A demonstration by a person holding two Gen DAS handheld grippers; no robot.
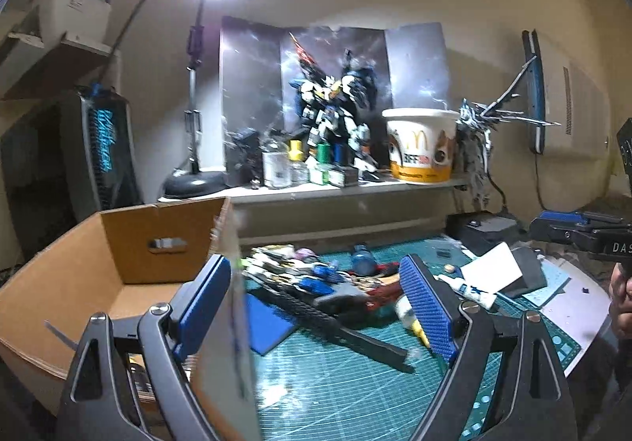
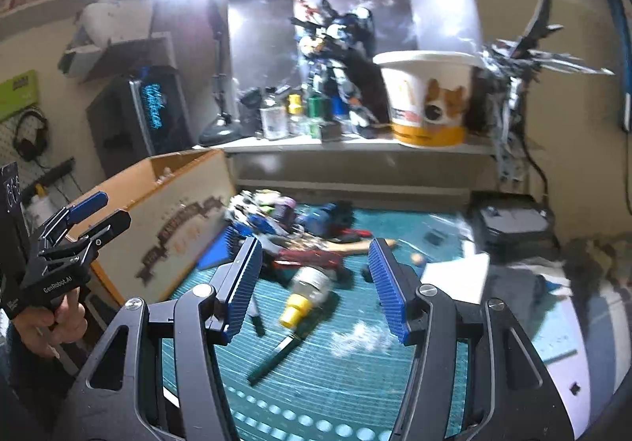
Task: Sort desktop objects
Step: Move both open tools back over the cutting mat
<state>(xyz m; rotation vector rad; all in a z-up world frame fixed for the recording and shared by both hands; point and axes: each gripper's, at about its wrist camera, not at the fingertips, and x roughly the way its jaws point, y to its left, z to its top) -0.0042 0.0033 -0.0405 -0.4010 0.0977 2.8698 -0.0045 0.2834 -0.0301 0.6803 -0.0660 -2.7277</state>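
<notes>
An open cardboard box [image 1: 79, 283] stands at the left on the green cutting mat [image 1: 335, 381]; it also shows in the right wrist view [image 2: 177, 219]. A pile of small objects [image 1: 316, 283] lies mid-mat, with a yellow-capped glue bottle [image 2: 306, 293], a dark pen [image 2: 272, 358] and a white tube [image 1: 468, 289]. My left gripper [image 1: 320, 306] is open and empty beside the box's right wall [image 1: 227, 322]. It also shows in the right wrist view [image 2: 100, 210], over the box's edge. My right gripper [image 2: 316, 291] is open and empty, with the glue bottle between its fingers' lines, farther ahead.
A shelf [image 1: 335, 190] at the back holds paint jars, a robot model [image 1: 335, 113] and a McDonald's bucket [image 1: 420, 142]. A lamp base [image 1: 193, 182] stands left of them. A white card [image 1: 491, 269] and a black box [image 2: 509, 219] lie at the right.
</notes>
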